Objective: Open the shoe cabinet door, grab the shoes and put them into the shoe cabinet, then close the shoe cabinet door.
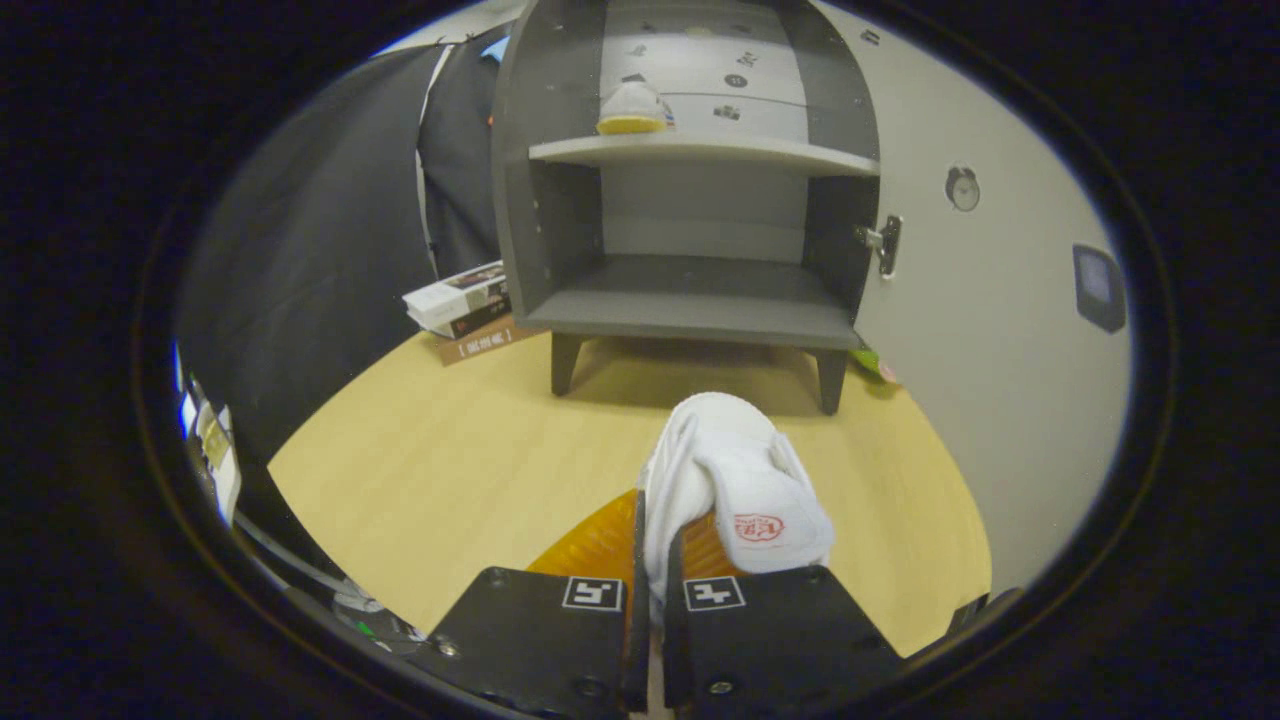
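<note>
the gripper (652,560) has its fingers drawn narrow, clamped on a white shoe (730,480) whose toe points ahead toward the shoe cabinet (690,200). the cabinet stands on the wooden table (430,470) beyond the fingers, its door (990,330) swung open to the right (hinge showing). another shoe (632,108) sits on the upper shelf. books (465,305) lie just beside the cabinet's left wall.

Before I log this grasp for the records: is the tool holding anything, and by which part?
Yes. The tool is shut on the white shoe, pinching its side wall at the opening, toe pointing toward the cabinet.
</note>
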The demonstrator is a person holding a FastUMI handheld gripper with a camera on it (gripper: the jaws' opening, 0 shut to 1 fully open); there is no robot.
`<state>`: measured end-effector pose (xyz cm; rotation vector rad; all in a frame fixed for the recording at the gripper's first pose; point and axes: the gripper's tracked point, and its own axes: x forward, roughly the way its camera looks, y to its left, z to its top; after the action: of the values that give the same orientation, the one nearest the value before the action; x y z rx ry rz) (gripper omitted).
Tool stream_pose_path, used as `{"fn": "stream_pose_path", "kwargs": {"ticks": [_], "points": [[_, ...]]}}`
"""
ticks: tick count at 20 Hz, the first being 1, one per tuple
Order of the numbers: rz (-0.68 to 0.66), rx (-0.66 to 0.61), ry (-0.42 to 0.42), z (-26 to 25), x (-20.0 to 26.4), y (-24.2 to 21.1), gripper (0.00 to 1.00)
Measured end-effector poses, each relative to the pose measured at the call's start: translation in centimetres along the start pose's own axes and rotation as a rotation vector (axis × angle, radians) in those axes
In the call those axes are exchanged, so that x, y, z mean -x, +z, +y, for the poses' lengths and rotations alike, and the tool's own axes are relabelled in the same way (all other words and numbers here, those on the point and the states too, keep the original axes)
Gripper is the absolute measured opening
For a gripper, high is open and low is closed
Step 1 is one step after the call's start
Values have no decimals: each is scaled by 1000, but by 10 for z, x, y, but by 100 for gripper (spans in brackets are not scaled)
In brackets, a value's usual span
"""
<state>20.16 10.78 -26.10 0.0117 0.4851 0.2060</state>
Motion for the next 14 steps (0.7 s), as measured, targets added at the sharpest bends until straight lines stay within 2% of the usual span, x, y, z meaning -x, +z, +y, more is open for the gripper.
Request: {"fn": "stream_pose_path", "kwargs": {"ticks": [3, 8, 14], "points": [[-32, -52, 10, -1, 13, 56, 9], [-129, -16, -21, -2, 32, 162, 9], [-208, 48, -49, -9, 23, 274, 9]]}}
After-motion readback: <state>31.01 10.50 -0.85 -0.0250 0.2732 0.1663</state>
